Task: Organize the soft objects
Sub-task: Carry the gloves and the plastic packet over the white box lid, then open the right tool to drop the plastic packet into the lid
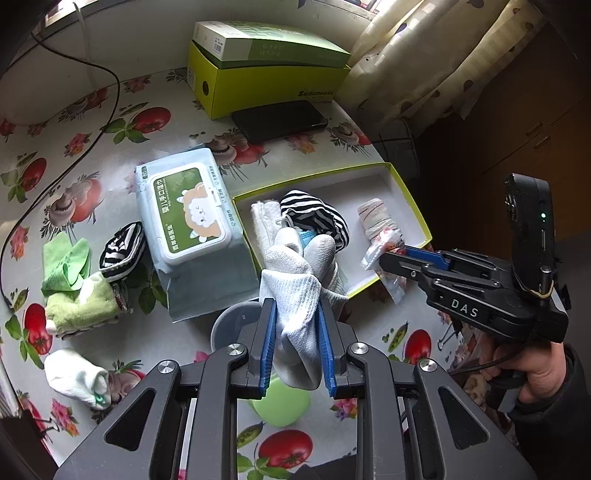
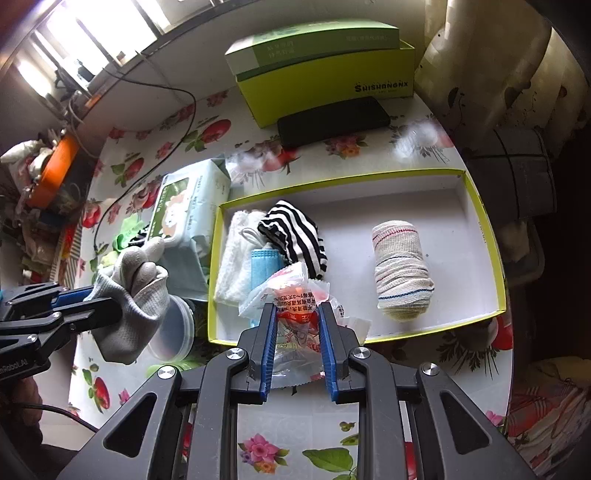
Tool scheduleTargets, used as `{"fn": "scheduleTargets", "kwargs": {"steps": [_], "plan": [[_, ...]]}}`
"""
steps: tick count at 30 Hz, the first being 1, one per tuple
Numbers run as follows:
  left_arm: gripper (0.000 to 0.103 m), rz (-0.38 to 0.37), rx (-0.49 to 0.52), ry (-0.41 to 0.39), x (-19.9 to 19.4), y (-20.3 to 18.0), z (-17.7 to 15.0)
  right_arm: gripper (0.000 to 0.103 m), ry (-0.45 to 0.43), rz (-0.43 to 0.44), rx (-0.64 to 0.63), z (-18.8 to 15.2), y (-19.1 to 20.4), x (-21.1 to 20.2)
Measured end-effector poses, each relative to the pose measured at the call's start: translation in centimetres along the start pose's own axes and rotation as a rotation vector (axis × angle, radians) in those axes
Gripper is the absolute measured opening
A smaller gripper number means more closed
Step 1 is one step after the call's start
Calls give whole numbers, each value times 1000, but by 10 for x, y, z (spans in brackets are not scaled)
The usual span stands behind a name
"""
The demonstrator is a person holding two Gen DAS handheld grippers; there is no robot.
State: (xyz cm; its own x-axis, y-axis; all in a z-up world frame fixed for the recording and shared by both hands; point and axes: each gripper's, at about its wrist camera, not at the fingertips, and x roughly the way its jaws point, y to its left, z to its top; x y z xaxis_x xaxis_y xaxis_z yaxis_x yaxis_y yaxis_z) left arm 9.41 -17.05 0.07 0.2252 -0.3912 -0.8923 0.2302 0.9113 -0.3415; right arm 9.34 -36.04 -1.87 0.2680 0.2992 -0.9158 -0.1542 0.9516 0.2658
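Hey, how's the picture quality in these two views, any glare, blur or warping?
Left wrist view: strong fisheye bending, dark vignetted corners, glove sharp. Right wrist view: window blown out upper left, whitish glare patches on the tablecloth, edges curved, packet readable.

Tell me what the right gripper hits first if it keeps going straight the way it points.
Probably the near wall of the shallow box. The right gripper, shut on a clear plastic packet, points down at that edge, with the blue face mask just inside. Depth is unclear.
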Motion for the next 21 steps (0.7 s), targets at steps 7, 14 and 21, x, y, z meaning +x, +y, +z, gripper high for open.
{"fn": "scheduleTargets", "kwargs": {"steps": [7, 14, 21], "plan": [[23, 0, 35, 24, 11, -13, 8, 21, 31, -24, 35, 7, -19, 26], [23, 7, 38, 47, 20, -16, 13, 21, 45, -44, 58, 13, -37, 42], [23, 3, 45, 66, 31, -20, 17, 21, 24, -84, 83, 22, -56, 42]]}}
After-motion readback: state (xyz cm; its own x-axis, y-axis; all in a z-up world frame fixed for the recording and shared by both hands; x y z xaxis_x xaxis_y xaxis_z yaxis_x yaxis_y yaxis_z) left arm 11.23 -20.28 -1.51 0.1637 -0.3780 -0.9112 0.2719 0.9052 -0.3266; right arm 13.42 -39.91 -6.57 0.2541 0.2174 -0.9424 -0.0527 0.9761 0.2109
